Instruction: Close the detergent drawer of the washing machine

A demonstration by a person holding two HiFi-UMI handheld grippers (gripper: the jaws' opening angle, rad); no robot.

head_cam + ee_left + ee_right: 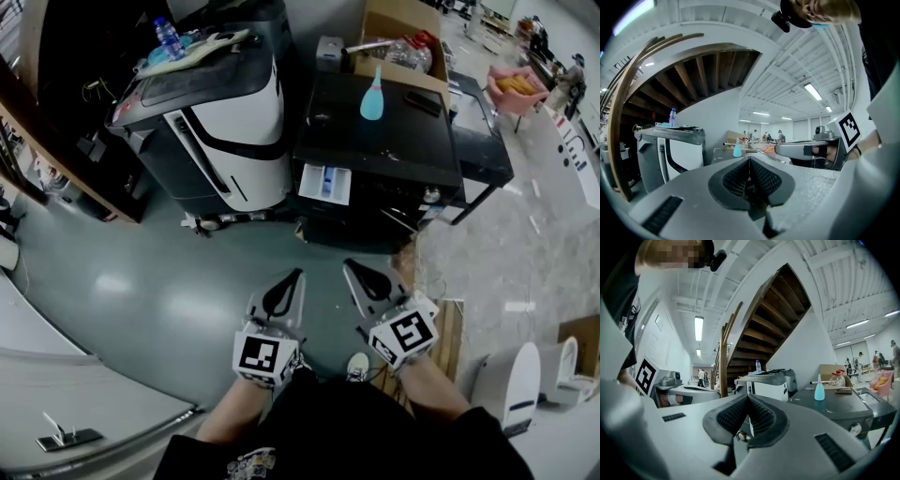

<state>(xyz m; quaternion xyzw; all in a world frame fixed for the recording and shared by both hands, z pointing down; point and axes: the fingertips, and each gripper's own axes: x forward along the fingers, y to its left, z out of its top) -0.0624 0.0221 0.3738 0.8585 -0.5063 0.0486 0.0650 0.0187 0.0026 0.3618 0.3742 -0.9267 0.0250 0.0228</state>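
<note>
The left gripper (292, 279) and right gripper (361, 274) are side by side; both have grey jaws with bumpy black pads, shut tight on nothing; under them is a smooth, shiny grey-green floor (141, 281), bare up to the washer (375, 150); it is a black box; its white drawer (325, 181) sticks out open at the top left; a blue pointy bottle (372, 97) stands on top; brown wood stairs (773, 310) rise behind.

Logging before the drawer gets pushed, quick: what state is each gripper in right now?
Left gripper: closed, holding nothing.
Right gripper: closed, holding nothing.
</note>
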